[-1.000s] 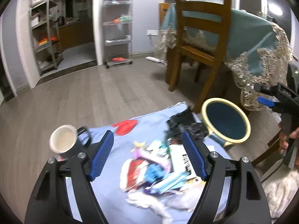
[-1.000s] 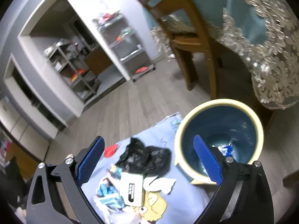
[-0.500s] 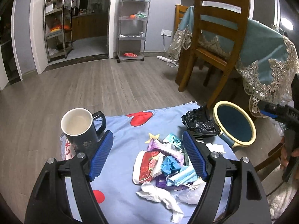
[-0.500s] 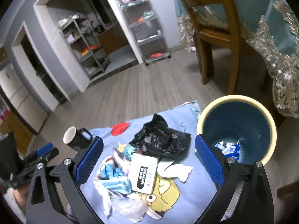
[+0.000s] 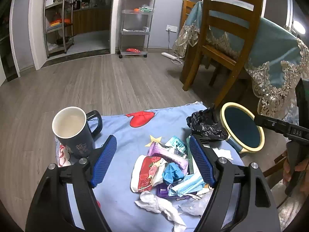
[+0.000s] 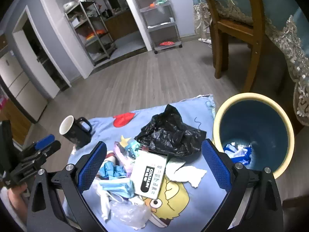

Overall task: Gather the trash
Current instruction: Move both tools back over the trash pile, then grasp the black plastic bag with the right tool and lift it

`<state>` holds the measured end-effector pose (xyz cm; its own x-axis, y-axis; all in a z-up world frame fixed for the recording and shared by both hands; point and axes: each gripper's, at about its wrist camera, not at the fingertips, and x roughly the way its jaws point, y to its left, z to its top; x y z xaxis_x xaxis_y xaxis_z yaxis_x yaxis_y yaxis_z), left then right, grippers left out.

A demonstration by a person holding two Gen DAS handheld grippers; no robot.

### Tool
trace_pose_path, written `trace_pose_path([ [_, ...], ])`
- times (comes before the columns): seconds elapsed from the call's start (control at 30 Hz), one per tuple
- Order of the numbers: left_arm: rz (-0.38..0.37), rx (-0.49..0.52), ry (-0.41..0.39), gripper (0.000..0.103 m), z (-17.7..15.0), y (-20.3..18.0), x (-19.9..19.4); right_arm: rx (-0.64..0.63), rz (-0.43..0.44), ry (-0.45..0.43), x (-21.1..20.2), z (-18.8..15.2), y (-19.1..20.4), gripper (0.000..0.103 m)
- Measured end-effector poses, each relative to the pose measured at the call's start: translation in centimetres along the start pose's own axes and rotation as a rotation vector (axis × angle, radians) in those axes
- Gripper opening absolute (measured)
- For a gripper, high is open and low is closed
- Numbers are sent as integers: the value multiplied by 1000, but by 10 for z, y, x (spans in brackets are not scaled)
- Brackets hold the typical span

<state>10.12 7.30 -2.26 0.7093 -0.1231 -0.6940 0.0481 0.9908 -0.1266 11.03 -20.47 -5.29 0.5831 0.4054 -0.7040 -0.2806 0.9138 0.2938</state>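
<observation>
Both my grippers, left (image 5: 152, 160) and right (image 6: 153, 165), gape empty over litter (image 6: 123, 176) half-hiding the wastebasket's (image 6: 278, 172) contents at 3 o'clock.

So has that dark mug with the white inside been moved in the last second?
No. The dark mug sits at the same corner of the blue cartoon cloth, left of its red heart; only the camera shifted.

A blue cartoon cloth (image 6: 195, 199) carries a mug (image 6: 74, 132), black bag (image 6: 170, 133) and heaped litter (image 5: 166, 170).
</observation>
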Motion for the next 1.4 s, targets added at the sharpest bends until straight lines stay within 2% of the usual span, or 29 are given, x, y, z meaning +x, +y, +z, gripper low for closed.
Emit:
trace_pose_path([
  [0.2,19,-3,29,76,-1,1,8,35,-6,23,8,0,-10,98],
  [0.43,32,-10,67,76,-3,3,21,177,-10,85,38,-2,-31,98],
  [0.63,38,12,87,76,-6,-2,32,115,-69,102,68,7,-28,98],
  [0.83,43,12,130,76,-12,-2,46,55,-112,173,106,9,-24,94],
  [0.9,39,3,135,76,-12,-2,48,43,-132,198,115,8,-24,81],
  [0.93,38,3,135,76,-12,-3,49,40,-138,210,119,7,-25,67],
  [0.97,38,2,135,76,-11,-4,50,40,-151,233,124,5,-26,61],
  [1.0,36,0,135,76,-11,-4,51,42,-159,252,127,3,-28,59],
  [1.07,33,-1,138,76,-11,-5,53,43,-175,301,135,-3,-32,42],
  [1.1,35,3,142,76,-11,-6,55,39,-184,315,136,-5,-33,37],
  [1.17,35,5,150,76,-12,-8,57,45,-173,315,134,-5,-36,22],
  [1.23,34,13,157,76,-12,-11,59,58,-166,302,128,-4,-38,18],
  [1.27,36,19,157,76,-13,-13,59,67,-160,295,125,-2,-40,8],
  [1.4,33,26,153,76,-13,-15,59,91,-133,250,107,7,-42,7],
])
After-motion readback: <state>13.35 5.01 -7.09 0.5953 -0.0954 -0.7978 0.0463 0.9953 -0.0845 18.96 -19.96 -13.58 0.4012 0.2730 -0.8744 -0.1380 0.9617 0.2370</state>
